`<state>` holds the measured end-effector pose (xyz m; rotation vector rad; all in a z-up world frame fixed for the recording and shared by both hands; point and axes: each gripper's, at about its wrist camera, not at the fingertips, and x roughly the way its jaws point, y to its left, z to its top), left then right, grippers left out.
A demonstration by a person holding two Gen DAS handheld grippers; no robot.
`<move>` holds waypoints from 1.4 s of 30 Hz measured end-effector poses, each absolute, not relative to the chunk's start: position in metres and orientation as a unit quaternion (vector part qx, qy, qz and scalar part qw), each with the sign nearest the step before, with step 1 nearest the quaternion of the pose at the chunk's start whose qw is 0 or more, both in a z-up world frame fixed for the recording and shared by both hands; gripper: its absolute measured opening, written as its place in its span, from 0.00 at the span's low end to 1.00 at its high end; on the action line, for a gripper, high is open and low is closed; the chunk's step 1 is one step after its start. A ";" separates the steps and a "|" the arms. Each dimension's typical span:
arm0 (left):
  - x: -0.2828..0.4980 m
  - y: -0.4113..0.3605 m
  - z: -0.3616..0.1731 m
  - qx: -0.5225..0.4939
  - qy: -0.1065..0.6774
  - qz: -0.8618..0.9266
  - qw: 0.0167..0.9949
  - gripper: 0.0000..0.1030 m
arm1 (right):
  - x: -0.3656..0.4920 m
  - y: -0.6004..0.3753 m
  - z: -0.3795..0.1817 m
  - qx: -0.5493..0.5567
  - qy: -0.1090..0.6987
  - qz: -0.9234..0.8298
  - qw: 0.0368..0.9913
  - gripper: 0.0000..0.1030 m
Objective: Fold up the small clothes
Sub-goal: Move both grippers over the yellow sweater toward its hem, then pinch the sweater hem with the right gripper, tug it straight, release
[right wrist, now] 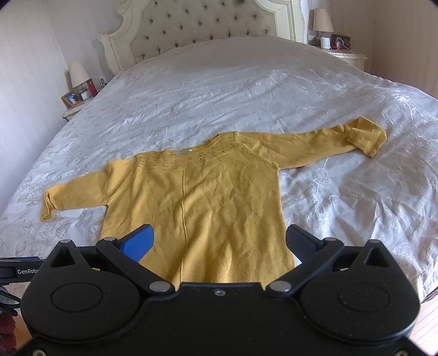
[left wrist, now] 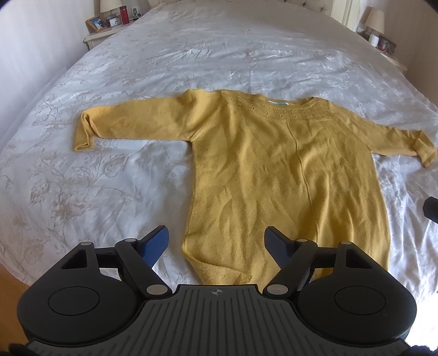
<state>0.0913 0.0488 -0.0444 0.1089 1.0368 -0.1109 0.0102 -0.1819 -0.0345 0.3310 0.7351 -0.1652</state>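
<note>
Two grippers spread wide, nothing held | left gripper [left wrist: 216,241] hovers over the lower left hem corner of the yellow sweater [left wrist: 273,169] | right gripper [right wrist: 219,238] hovers over the lower right hem area | sweater lies flat on the white bedspread [right wrist: 219,90], sleeves out to both sides, neckline toward the tufted headboard [right wrist: 202,24]

The sweater [left wrist: 273,164] was mustard yellow, with an openwork lace pattern along its yoke. The bedspread [left wrist: 109,169] was silvery white with a faint beige floral print. Both tongs, left [left wrist: 216,241] and right [right wrist: 219,238], were black with blue pads [right wrist: 138,242].
</note>
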 end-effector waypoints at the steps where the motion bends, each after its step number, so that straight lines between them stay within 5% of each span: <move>1: 0.090 0.050 -0.045 0.048 0.497 -0.054 0.865 0.73 | 0.010 -0.180 -0.037 0.165 0.357 -0.076 0.916 0.99; 5: 0.085 0.055 -0.054 0.043 0.507 -0.052 0.859 0.73 | 0.005 -0.179 -0.050 0.156 0.368 -0.069 0.914 0.98; 14: 0.068 0.054 -0.070 0.056 0.518 -0.042 0.852 0.72 | -0.005 -0.202 -0.098 0.166 0.436 -0.062 0.882 0.80; 18: 0.062 0.052 -0.077 0.050 0.531 -0.044 0.845 0.65 | -0.003 -0.218 -0.121 0.172 0.471 -0.046 0.864 0.60; 38: 0.039 0.044 -0.102 0.084 0.536 -0.010 0.840 0.64 | 0.002 -0.266 -0.208 0.202 0.560 -0.047 0.802 0.60; 41: 0.041 0.042 -0.107 0.091 0.537 -0.008 0.839 0.64 | 0.007 -0.265 -0.207 0.203 0.562 -0.036 0.801 0.36; 42: 0.043 0.041 -0.110 0.093 0.538 -0.008 0.838 0.64 | 0.007 -0.265 -0.206 0.203 0.563 -0.031 0.801 0.18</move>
